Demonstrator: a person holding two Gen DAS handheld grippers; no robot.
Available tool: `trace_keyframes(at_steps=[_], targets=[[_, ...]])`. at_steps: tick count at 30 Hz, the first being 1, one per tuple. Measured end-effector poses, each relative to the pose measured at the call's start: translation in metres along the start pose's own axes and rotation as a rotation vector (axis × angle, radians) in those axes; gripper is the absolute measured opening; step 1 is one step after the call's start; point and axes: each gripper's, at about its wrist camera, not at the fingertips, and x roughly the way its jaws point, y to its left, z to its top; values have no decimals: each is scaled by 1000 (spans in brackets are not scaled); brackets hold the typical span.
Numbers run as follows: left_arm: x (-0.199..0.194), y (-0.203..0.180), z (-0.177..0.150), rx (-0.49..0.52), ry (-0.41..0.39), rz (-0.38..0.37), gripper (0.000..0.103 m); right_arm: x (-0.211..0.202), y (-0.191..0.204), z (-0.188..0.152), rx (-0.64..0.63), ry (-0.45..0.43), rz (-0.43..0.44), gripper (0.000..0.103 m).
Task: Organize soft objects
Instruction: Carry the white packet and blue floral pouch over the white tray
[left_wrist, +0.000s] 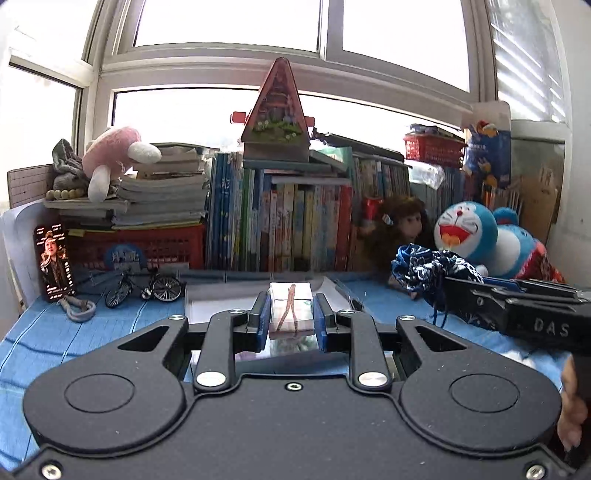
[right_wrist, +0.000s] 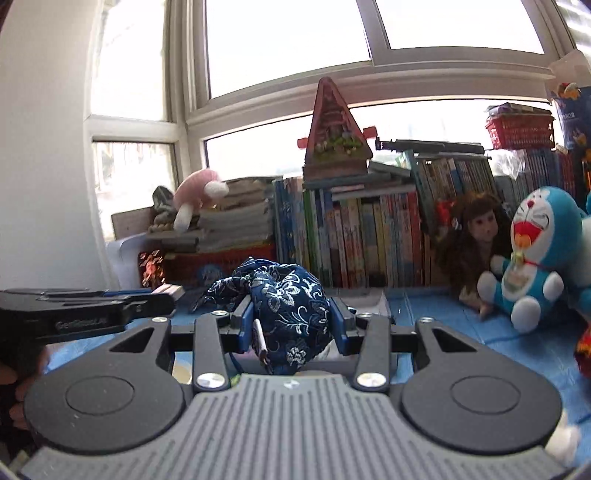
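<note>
Gripping nearest to us, our left claw (left_wrist: 291, 317) stood nearly closed, its blue pads pinching a small clear-wrapped packet (left_wrist: 290, 308) by its two sides. The packet's long axis ran straight away from us along the fingers, a reddish ribbon lying down its length. Our right claw (right_wrist: 291, 321) stood wider, clamped on a dark blue floral cloth pouch (right_wrist: 286, 306), which bulged above and below the pads; its gathered mouth pointed up and to the left. Both bundles were raised above the blue-covered bench (left_wrist: 55, 332). Farther off we saw a toy bicycle (left_wrist: 142, 288), a brown-haired doll (right_wrist: 476, 232) and a blue cat plush (right_wrist: 535, 254) just beside it, then upright books (left_wrist: 280, 221) below the window.
</note>
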Motion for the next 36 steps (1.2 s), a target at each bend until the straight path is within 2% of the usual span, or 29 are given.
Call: trace_keyframes(at_steps=[4, 7, 11, 15, 20, 29, 36], targets=[[21, 10, 22, -12, 27, -4, 23, 23, -7, 22, 64, 24, 21, 46], [50, 18, 38, -28, 125, -15, 23, 46, -14, 36, 153, 67, 37, 46], [86, 28, 47, -72, 215, 1, 23, 86, -27, 43, 321, 161, 61, 47], [120, 38, 49, -130, 300, -17, 23, 125, -43, 36, 506, 262, 94, 47], [169, 51, 40, -212, 464, -19, 23, 168, -56, 13, 662, 382, 101, 47], [227, 76, 19, -394, 578, -45, 23, 221, -70, -19, 816, 526, 5, 47], [261, 87, 3, -474, 643, -67, 23, 239, -80, -34, 830, 590, -88, 48]])
